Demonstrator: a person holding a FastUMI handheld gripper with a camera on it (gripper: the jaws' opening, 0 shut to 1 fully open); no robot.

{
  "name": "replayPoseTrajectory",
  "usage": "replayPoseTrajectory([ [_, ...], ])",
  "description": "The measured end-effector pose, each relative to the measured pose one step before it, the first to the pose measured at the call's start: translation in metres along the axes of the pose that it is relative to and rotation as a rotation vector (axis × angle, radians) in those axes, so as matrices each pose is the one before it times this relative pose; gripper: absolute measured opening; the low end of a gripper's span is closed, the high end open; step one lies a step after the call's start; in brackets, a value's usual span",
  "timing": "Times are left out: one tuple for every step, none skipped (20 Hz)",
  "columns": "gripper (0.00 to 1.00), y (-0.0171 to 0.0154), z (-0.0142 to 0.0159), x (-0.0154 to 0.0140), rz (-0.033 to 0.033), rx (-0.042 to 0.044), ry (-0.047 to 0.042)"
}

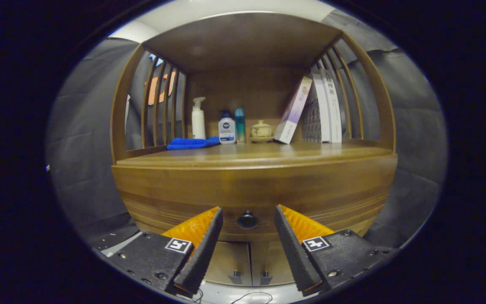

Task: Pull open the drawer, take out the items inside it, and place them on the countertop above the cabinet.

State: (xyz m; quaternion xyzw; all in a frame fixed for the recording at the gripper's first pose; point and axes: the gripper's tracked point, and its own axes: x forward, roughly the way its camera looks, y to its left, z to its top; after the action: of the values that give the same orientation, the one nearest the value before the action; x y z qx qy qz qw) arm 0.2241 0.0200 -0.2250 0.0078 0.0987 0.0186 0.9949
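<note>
A wooden cabinet faces me with its drawer (251,198) closed. The drawer's dark round knob (247,220) sits between my two fingers, a little ahead of their tips. My gripper (248,213) is open, with nothing pressed between the fingers. Above the drawer runs the wooden countertop (268,155), set inside a slatted alcove. The drawer's contents are hidden.
At the back of the countertop stand a white pump bottle (198,118), a small white bottle (226,128), a teal bottle (239,124) and a small lidded pot (261,131). A blue cloth (192,143) lies at the left. Books (314,110) lean at the right. Two lower cabinet doors (249,264) sit under the drawer.
</note>
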Motion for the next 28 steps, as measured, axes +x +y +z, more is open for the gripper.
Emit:
replayPoseTrajectory([
  [0.79, -0.00169, -0.00232, 0.00296, -0.00666, -0.00377, 0.00392],
  [0.76, -0.00115, -0.0023, 0.00007, -0.00761, -0.00419, 0.0053],
  [0.74, 0.00095, 0.00052, -0.00028, 0.00222, 0.00619, 0.00481],
  [0.69, 0.00343, -0.00189, 0.00128, 0.00124, 0.00591, 0.00205],
  [0.64, 0.00139, -0.00166, 0.00418, -0.00519, 0.00049, -0.00019],
  [0.57, -0.00173, -0.00223, 0.00371, -0.01011, -0.00979, 0.00741],
  [0.5, -0.00435, 0.00121, 0.00276, -0.01558, -0.00898, -0.01025],
  [0.43, 0.00131, -0.00042, 0.00116, -0.00405, -0.00174, 0.00061],
  [0.39, -0.0005, -0.00032, -0.00024, -0.01289, 0.00383, -0.00521],
  [0.35, 0.00027, 0.0006, -0.00156, 0.00543, 0.00827, 0.00073],
  [0.31, -0.00001, -0.00112, 0.00033, 0.0032, -0.00014, 0.0017],
  [0.29, -0.00051, -0.00017, -0.00026, 0.00228, -0.00558, 0.0044],
  [0.28, 0.00031, -0.00043, 0.00002, 0.00018, -0.0049, 0.0061],
  [0.27, 0.0002, 0.0003, -0.00136, 0.0011, -0.0013, 0.0076],
  [0.27, -0.00016, -0.00077, -0.00043, 0.0013, 0.0065, 0.00722],
  [0.26, -0.00037, -0.00034, -0.0013, 0.00041, 0.00467, 0.0056],
  [0.26, 0.00011, -0.00061, -0.00186, -0.00223, -0.00054, 0.00502],
  [0.25, -0.00032, -0.0005, -0.00405, -0.00338, -0.00226, 0.00313],
  [0.25, 0.00104, -0.00013, -0.00253, -0.00164, -0.00241, 0.00423],
  [0.25, 0.0005, -0.0016, -0.00343, 0.00095, 0.00175, 0.00584],
  [0.25, -0.00052, -0.00278, -0.00778, 0.00148, 0.00258, 0.00495],
  [0.25, 0.00012, -0.00194, -0.00719, -0.00057, -0.00112, 0.00549],
  [0.25, -0.00113, -0.00123, -0.00469, -0.00283, -0.00496, 0.00376],
  [0.25, -0.00066, -0.00113, -0.00539, -0.00262, -0.00966, 0.0017],
  [0.25, 0.00006, -0.0019, -0.00586, -0.00244, -0.00542, 0.00091],
  [0.25, -0.00003, -0.00164, -0.00699, -0.00077, -0.00458, 0.00239],
  [0.25, -0.00009, -0.00231, -0.00719, 0.00008, -0.00153, 0.00279],
  [0.25, 0.00039, -0.00141, -0.00688, 0.00004, -0.00087, 0.00152],
])
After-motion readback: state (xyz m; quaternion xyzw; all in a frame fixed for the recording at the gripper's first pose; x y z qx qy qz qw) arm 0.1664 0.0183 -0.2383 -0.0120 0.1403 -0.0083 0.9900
